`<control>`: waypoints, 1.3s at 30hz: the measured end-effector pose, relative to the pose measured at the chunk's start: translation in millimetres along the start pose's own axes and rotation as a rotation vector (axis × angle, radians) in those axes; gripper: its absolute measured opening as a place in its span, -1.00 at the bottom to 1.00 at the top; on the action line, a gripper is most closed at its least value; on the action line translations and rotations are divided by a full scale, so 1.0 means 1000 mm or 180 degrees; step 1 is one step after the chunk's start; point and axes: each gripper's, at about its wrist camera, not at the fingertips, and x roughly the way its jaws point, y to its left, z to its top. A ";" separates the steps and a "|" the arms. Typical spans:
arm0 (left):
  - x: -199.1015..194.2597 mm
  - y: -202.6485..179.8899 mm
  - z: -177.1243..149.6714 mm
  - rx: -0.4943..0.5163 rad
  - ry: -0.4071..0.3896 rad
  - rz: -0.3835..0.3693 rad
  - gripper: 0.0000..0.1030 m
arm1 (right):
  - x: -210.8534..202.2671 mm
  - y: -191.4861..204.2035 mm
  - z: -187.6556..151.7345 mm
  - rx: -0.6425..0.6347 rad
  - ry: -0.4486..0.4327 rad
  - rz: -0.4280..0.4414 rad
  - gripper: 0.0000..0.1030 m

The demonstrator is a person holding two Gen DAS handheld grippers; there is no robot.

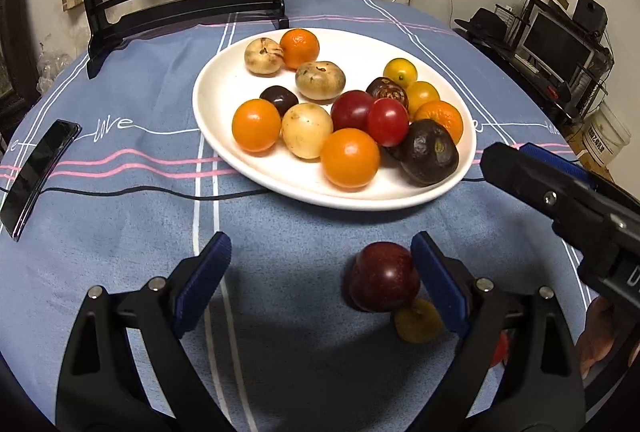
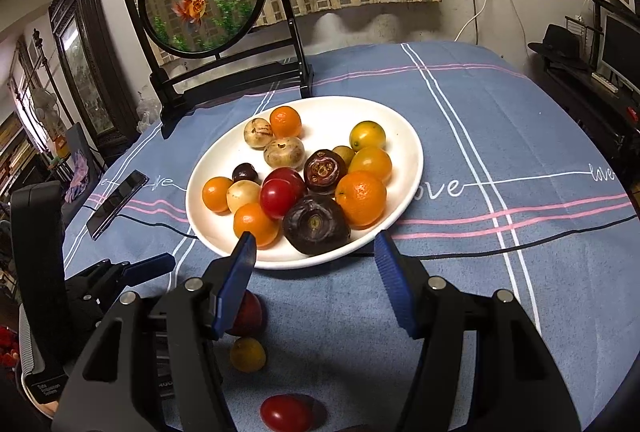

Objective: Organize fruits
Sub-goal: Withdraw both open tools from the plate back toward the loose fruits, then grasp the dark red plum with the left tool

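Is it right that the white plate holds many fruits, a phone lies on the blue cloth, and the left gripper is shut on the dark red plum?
Not quite. The left wrist view shows the left gripper open: the dark red plum sits on the blue cloth between its fingers, unclamped. The white plate does hold many fruits, and the phone lies on the cloth.

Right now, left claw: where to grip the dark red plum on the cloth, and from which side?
Grip the plum across its widest middle, coming from the near side along the cloth. It is round and sits free on the tablecloth, already between the open left claw fingers, close to the right-hand one. Shift right to centre it first. The small yellow fruit just behind could get nudged.
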 end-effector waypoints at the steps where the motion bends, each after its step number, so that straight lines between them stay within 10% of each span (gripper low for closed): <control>1: 0.000 0.000 0.000 -0.0011 0.0001 -0.0002 0.81 | 0.000 0.000 0.000 0.0000 0.0001 0.0003 0.20; 20: 0.012 -0.018 -0.007 0.0232 0.0091 0.0071 0.78 | -0.004 -0.003 -0.004 0.0032 -0.0007 0.0005 0.20; 29: 0.014 -0.025 -0.011 0.0361 0.0175 -0.0291 -0.22 | -0.005 -0.008 -0.007 0.0074 0.0002 -0.0018 0.20; 39: 0.003 -0.008 -0.006 0.0170 0.0062 -0.0172 -0.23 | -0.002 -0.010 -0.009 0.0078 0.0055 -0.0029 0.20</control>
